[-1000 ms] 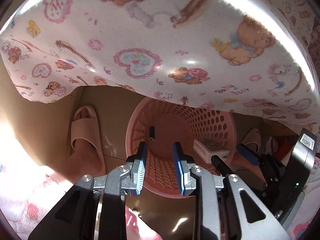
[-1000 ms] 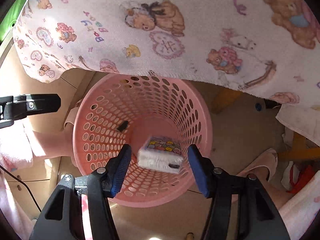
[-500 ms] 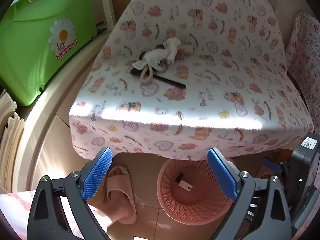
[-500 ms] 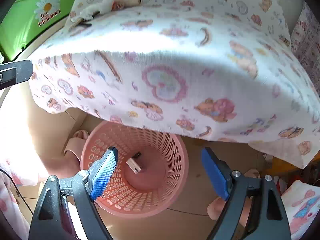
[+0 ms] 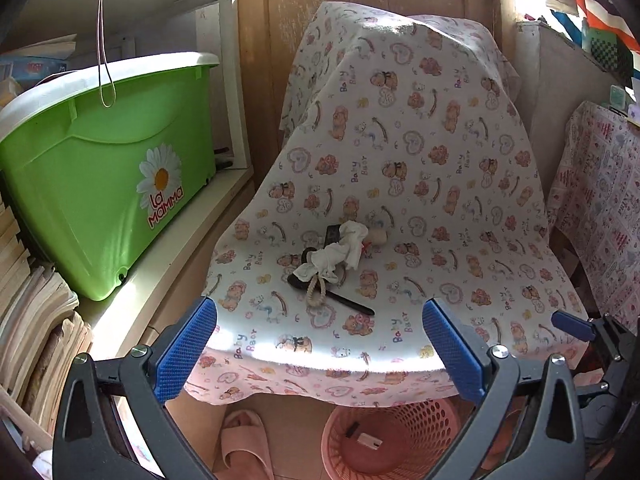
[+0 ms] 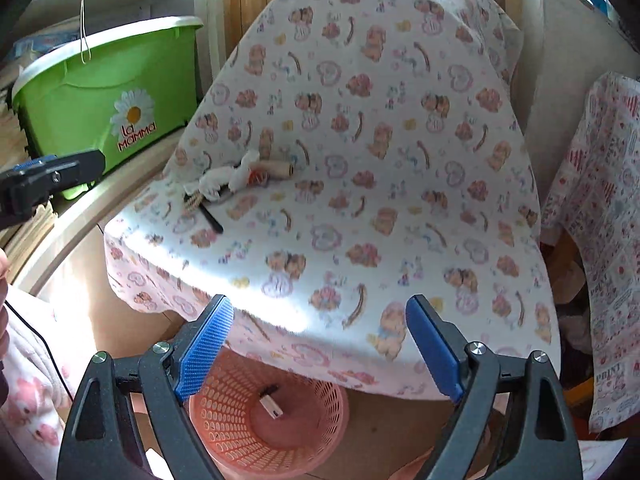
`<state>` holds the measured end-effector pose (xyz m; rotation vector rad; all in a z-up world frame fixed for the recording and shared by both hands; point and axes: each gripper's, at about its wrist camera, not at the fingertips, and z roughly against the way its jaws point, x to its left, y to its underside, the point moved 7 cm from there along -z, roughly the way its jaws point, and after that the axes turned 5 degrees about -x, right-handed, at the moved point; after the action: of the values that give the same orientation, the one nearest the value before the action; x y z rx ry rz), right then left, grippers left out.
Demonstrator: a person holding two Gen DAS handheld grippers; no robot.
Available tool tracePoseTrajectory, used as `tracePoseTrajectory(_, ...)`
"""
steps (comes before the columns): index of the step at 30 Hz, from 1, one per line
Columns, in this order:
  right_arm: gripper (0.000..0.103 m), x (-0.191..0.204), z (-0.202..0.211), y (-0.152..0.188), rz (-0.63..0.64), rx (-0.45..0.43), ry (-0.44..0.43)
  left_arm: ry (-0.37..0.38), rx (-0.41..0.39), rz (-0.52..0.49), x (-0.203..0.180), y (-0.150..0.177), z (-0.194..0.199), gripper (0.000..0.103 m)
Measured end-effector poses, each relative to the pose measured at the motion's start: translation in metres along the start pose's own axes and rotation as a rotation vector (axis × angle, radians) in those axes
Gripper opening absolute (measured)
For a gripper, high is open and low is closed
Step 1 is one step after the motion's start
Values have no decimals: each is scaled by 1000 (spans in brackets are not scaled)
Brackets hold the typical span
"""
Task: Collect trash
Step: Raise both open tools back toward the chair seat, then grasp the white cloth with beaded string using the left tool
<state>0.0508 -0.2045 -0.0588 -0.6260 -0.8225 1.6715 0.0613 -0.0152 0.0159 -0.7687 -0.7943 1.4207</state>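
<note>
Now that both grippers have lifted away from the pink perforated plastic basket (image 6: 276, 420) on the floor, the white wrapped packet (image 6: 271, 407) that the right gripper (image 6: 320, 348) carried a second ago lies at the basket's bottom beside a small dark piece (image 6: 269, 390), so that item counts as collected. The right gripper is spread wide and holds nothing; the left gripper (image 5: 320, 356) has also gone from nearly closed to fully spread, with nothing between its blue pads. Both cameras have swung up from the basket to the seat draped in a white cloth printed with bears and hearts (image 5: 420, 184). On it, well above the basket, rests the remaining clutter: a crumpled white tissue (image 5: 336, 252) lying over a black comb-like strip (image 5: 340, 300), a beige ring (image 5: 314, 296) and a short tan tube (image 5: 378, 236). By my judgement that pile is the next target, probably the tissue first
</note>
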Motion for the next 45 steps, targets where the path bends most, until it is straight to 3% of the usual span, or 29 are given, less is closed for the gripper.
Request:
tracePoseTrajectory(3,103,-2,7,-25,67,-54,-1,-5,28,18,11,-11,-14,102)
tracePoseTrajectory(7,103,-5,5,-51,183,-96,44,-16,34,11,24,-27,-36,102)
tracePoseTrajectory(11,103,-9,-7,-68,202,-119,48,1,68,14,34,-35,-63,102)
tracePoseTrajectory(14,103,-10,-29,-67,181,-96,54,86,161,67,39,-26,-93,101)
tracePoseTrajectory(16,103,-13,-47,-59,134,-66,49,141,249,105,41,-14,-114,90)
tracePoseTrajectory(18,103,-15,-66,-50,102,-9,50,159,307,134,43,-5,-130,69)
tracePoseTrajectory(21,103,-16,-82,-44,92,26,48,165,337,177,46,5,-148,56)
tracePoseTrajectory(25,103,-19,-92,-42,80,43,61,162,330,151,38,10,-160,49)
tracePoseTrajectory(31,103,-17,-102,-41,54,73,46,160,258,37,16,12,-172,49)
tracePoseTrajectory(33,103,-17,-103,-40,59,77,49,144,253,19,12,15,-175,35)
tracePoseTrajectory(35,103,-18,-104,-38,61,82,58,160,248,23,8,16,-175,28)
tracePoseTrajectory(43,103,-28,-105,-29,8,107,71,161,260,5,-2,22,-184,27)
tracePoseTrajectory(44,103,-29,-106,-28,5,111,77,148,250,-4,-2,22,-184,13)
tracePoseTrajectory(45,103,-30,-107,-28,1,115,80,143,249,-9,-2,22,-183,7)
